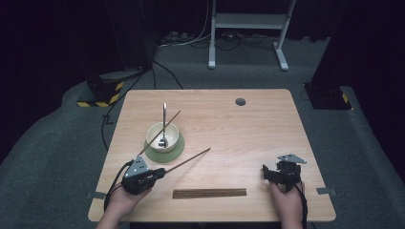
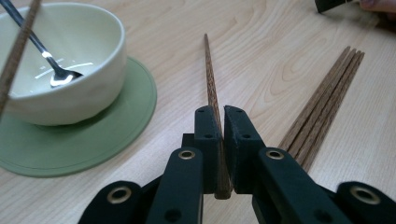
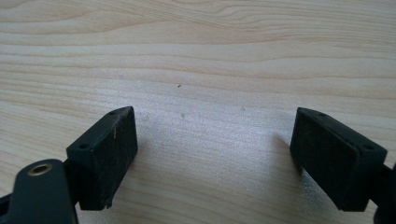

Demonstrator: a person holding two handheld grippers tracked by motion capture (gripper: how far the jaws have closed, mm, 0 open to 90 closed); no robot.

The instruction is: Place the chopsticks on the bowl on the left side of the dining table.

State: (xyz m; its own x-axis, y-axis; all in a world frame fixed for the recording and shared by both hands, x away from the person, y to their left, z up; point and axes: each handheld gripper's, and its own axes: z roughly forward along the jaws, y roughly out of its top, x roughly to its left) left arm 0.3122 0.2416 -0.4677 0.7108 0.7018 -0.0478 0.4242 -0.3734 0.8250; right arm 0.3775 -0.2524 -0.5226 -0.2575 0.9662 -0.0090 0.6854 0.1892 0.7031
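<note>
Left gripper (image 2: 218, 140) pinches one chopstick (image 2: 211, 79) by its end, tip angled over the table beside the bowl (image 2: 88, 51). Right gripper (image 3: 215, 154) wide, empty. Risk: end-grip lets the chopstick pivot or slip, missing the bowl.

In the left gripper view, the near end of the held chopstick (image 2: 211, 84) is covered between the closed jaws of the left tool (image 2: 223, 122). The bowl (image 2: 65, 60) and green mat (image 2: 93, 144) run off the picture at 9 o'clock, and the spoon (image 2: 44, 53) handle leaves at 11 o'clock. The chopstick bundle (image 2: 322, 107) disappears behind the tool's body at 5 o'clock. In the high view, both forearms are cut at 6 o'clock.
</note>
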